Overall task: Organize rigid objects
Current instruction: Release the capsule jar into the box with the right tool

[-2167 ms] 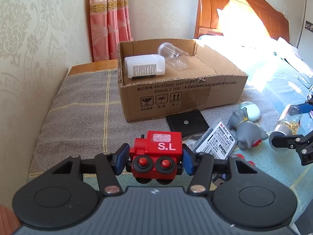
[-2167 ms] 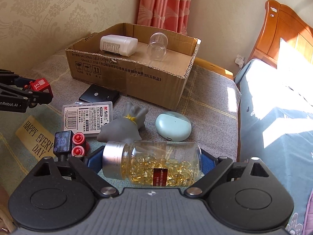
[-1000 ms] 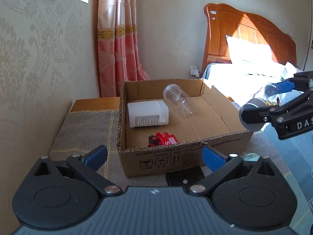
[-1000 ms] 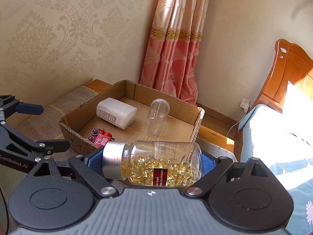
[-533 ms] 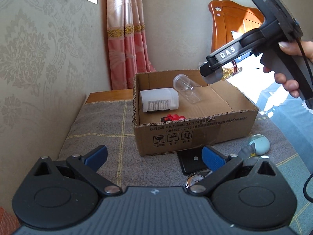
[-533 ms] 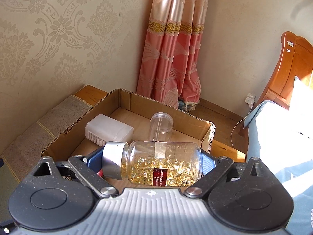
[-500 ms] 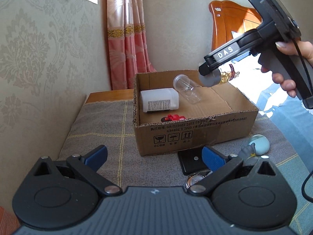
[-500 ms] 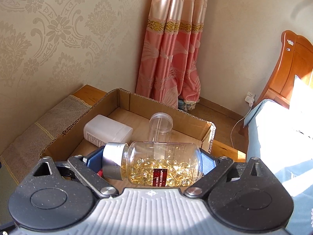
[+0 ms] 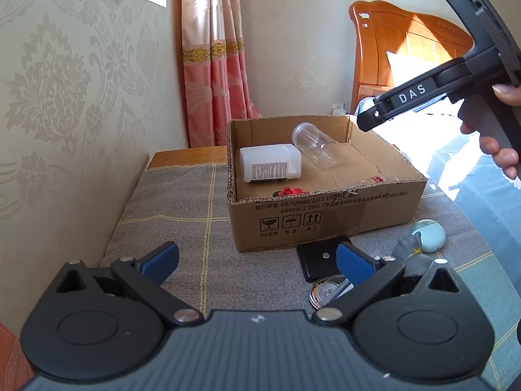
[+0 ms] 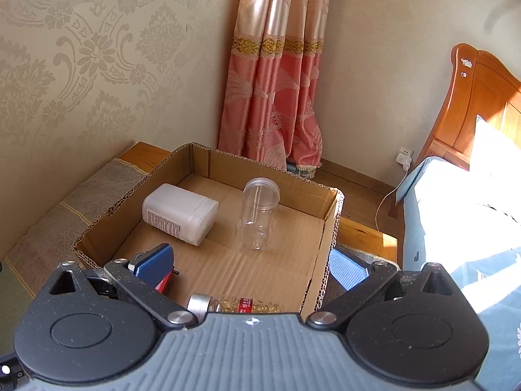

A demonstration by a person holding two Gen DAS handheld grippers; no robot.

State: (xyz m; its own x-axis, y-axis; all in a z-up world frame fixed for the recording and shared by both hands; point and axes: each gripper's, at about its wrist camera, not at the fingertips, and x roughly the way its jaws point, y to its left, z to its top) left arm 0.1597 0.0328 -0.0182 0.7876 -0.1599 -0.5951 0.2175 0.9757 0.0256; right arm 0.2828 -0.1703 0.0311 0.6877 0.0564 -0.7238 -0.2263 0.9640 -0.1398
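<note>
Cardboard box [image 9: 325, 208], open-topped, set on a grey checked cloth [image 9: 182, 228] near the wallpapered wall; receiving container for the sorting. Contents, four items: white rectangular plastic bottle [image 10: 179, 214] lying on its side at the box's far left; clear empty jar [image 10: 258, 216] lying on its side beside it, apparently not touching; red toy train [image 9: 288, 191], only its top visible over the near wall in the left wrist view; capsule jar [image 10: 234, 304] with silver lid and yellow softgels, lying on the box floor at the near right, free of any grip. Right gripper [image 10: 250, 268]: fingers spread wide and empty, hovering above the box with the capsule jar below them; the right hand [image 9: 498, 150] on its handle shows in the left wrist view. Left gripper [image 9: 257, 259]: fingers spread wide, holding nothing, poised over the cloth in front of the box. Items outstanding, all on the cloth outside the box: black square plate [image 9: 320, 257] against the box's front wall; round silver tin [image 9: 327, 291] partly hidden by the left gripper's right finger; grey figurine [image 9: 412, 247]; pale blue oval case [image 9: 429, 231] touching or just behind the figurine. Judged status: four stowed, at least four remaining; roughly the halfway mark, though further pieces may lie out of view.
</note>
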